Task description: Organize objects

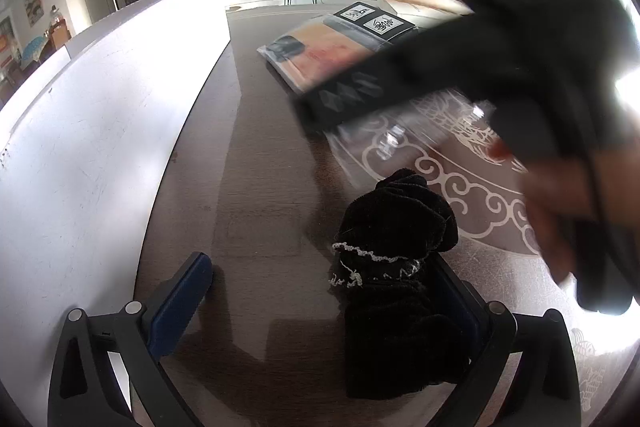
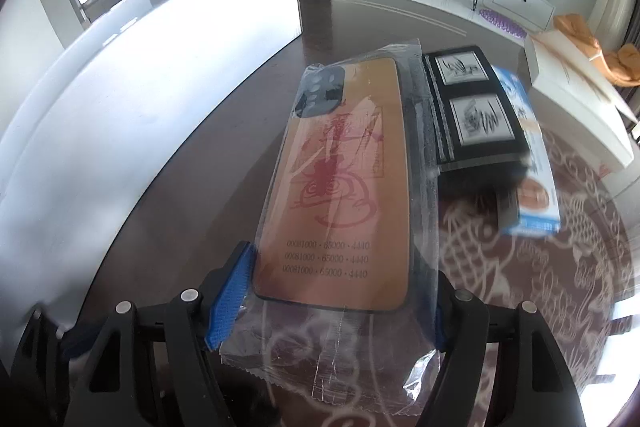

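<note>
- orange-brown phone case with a red print, sealed in a clear plastic sleeve [image 2: 340, 187], lies flat on the dark wooden table [image 2: 200, 155], and the right gripper [image 2: 340, 303] straddles its near end; the blue pads sit at the sleeve's two long edges, which looks like a grasp across the narrow width, the easiest way to lift a flat item.
- whether the pads already press on the sleeve i cannot tell; the left pad looks to touch the plastic, and the case has not left the table.
- black framed card with two white ink panels [image 2: 472, 107] lies just right of the case, and a blue-and-white box [image 2: 532, 187] lies right of that, so the items seem to be gathered in a row.
- soft black cloth pouch with a pale cord trim [image 1: 392, 267] rests against the left gripper [image 1: 320, 303]'s right finger; its jaws stand wide apart, holding nothing.
- white panel [image 1: 100, 107] borders the table on the left.
</note>
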`<state>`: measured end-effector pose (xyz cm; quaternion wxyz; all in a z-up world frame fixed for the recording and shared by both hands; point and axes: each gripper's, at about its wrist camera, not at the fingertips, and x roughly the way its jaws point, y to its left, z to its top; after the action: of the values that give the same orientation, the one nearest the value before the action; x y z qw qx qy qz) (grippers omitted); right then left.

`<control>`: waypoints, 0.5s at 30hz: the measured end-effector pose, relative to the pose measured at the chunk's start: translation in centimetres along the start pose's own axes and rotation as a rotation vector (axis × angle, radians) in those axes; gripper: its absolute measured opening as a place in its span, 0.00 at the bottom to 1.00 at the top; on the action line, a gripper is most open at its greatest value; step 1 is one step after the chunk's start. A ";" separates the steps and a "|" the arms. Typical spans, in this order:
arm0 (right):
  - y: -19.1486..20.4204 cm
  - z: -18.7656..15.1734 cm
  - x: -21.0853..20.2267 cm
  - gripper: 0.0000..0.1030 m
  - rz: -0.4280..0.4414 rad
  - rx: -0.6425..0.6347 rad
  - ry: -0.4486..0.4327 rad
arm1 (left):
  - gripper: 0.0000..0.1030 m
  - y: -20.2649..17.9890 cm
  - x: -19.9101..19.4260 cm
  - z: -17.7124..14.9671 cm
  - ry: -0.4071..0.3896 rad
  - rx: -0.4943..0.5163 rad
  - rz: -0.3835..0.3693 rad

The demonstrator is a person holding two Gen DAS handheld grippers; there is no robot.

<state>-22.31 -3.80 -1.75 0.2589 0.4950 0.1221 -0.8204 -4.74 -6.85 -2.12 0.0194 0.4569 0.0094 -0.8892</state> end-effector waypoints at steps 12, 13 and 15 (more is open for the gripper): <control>-7.5 -15.7 -9.4 0.67 -0.065 0.249 -0.108 | 1.00 0.0 0.1 0.0 0.000 0.000 0.000; -7.4 -17.3 -10.2 0.67 -0.080 0.264 -0.120 | 1.00 0.0 0.1 0.0 0.000 0.000 0.000; -6.8 -20.4 -11.8 0.67 -0.109 0.283 -0.141 | 1.00 0.0 0.1 0.0 0.000 0.000 0.000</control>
<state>-6.31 14.81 -1.62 0.1499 0.4603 0.0136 -0.8749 -4.78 -6.86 -2.16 0.0193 0.4571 0.0094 -0.8892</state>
